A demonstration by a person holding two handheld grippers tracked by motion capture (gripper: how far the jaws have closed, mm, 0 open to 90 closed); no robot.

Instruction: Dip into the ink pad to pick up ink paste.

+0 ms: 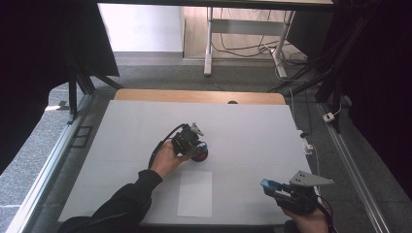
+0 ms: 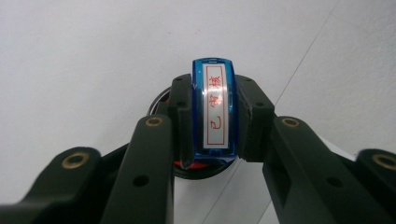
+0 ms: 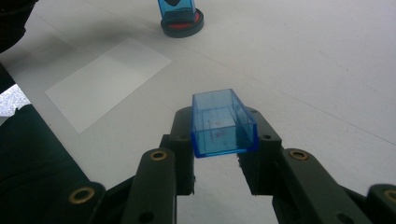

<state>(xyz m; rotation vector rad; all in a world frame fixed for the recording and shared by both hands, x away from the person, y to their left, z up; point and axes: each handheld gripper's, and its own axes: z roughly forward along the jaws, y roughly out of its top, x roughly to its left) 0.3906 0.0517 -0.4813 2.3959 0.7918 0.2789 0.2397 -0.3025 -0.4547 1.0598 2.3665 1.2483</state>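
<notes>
Near the tabletop's middle, your left gripper (image 1: 198, 144) pinches the blue stamp (image 2: 215, 109), which stands on the round red ink pad (image 3: 182, 22). At the near right corner, your right gripper (image 3: 223, 154) clamps the stamp's clear blue cap (image 3: 223, 122), with the white paper sheet (image 1: 195, 193) lying between them.

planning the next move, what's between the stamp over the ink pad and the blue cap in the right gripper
Mostly bare white table. The sheet of paper lies just off that line, seen in the high view between stamp and cap.

The stamp (image 2: 215, 112) and cap (image 3: 223, 123) look glossy translucent blue plastic; the table (image 1: 252, 131) is matt white.
</notes>
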